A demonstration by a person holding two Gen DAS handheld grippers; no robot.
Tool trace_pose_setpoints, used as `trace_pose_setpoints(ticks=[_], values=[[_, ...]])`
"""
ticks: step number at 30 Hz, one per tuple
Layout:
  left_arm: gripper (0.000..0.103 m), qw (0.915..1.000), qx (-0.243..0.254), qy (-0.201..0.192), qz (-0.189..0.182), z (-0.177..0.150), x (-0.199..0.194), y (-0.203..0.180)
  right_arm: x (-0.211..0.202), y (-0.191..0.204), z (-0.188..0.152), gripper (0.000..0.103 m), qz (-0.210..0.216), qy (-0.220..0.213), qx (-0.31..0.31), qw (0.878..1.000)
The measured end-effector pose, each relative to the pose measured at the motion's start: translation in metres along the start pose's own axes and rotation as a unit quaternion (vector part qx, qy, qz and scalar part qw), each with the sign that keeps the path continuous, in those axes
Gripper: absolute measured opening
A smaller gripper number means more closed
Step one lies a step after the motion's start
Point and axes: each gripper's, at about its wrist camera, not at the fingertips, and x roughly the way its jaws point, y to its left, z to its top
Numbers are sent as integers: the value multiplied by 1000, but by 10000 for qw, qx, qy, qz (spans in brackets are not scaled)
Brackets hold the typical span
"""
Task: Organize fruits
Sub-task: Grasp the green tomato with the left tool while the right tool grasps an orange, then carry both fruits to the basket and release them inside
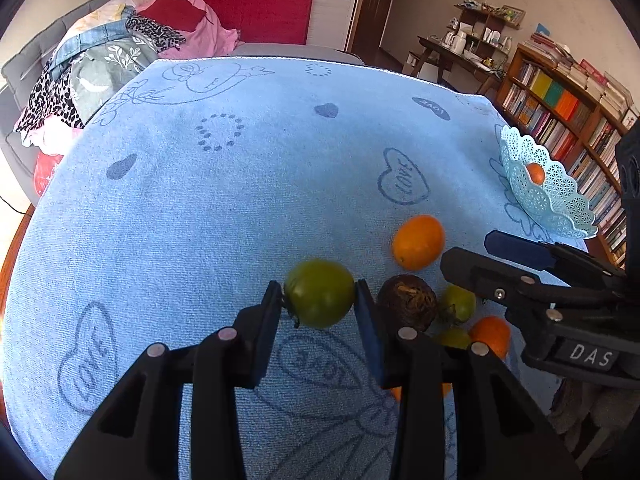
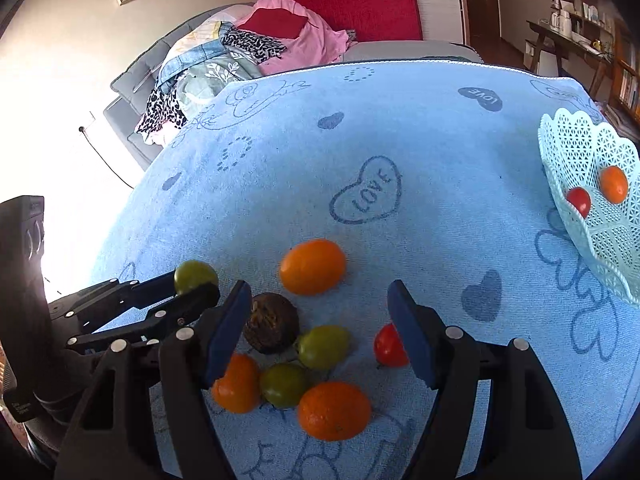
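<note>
A cluster of fruit lies on the blue towel point(image 1: 224, 216) that covers the counter. Under the right claw point(image 2: 318, 336) sit a dark brown wrinkled fruit point(image 2: 272, 324), two green tomatoes point(image 2: 323, 347) point(image 2: 283, 384), two oranges point(image 2: 334, 410) point(image 2: 237, 383) and a red tomato point(image 2: 388, 346) that lies just beside the claw's right pad. A third orange point(image 2: 312, 266) lies a little farther out, apart from the cluster. The lacy white basket point(image 2: 584, 168) stands near the towel's right edge, with an orange fruit point(image 2: 614, 184) and a red one point(image 2: 579, 201) inside it.

Beyond the cluster the towel runs open to its far hem, and past that lies a pile of clothes point(image 1: 116, 52) on a grey sofa. A bookshelf point(image 1: 560, 120) stands behind the basket.

The left claw point(image 1: 319, 298) is clenched on a green tomato point(image 1: 320, 293), one pad pressing each side of it, with the stem at the left pad. The brown fruit sits just to the right of its right finger. The right claw is released, its pads wide apart above the cluster and gripping nothing; the left claw's fingers reach in close beside its left finger.
</note>
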Motion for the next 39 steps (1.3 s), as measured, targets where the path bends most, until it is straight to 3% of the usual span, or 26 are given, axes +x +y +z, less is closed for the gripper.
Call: trace_pose_setpoints(ticks=[6, 14, 22, 39], values=[[38, 9999, -100, -62, 119, 1, -6, 8, 24, 7, 10, 69, -26, 216, -171, 9996], [38, 9996, -190, -88, 186, 1, -7, 14, 38, 9, 10, 45, -137, 347, -303, 9988], [38, 9997, -120, -137, 161, 4, -11, 5, 26, 3, 8, 45, -79, 167, -157, 9997], [38, 9984, 352, -357, 266, 21, -19, -39, -56, -47, 7, 45, -369, -793, 426, 9953]])
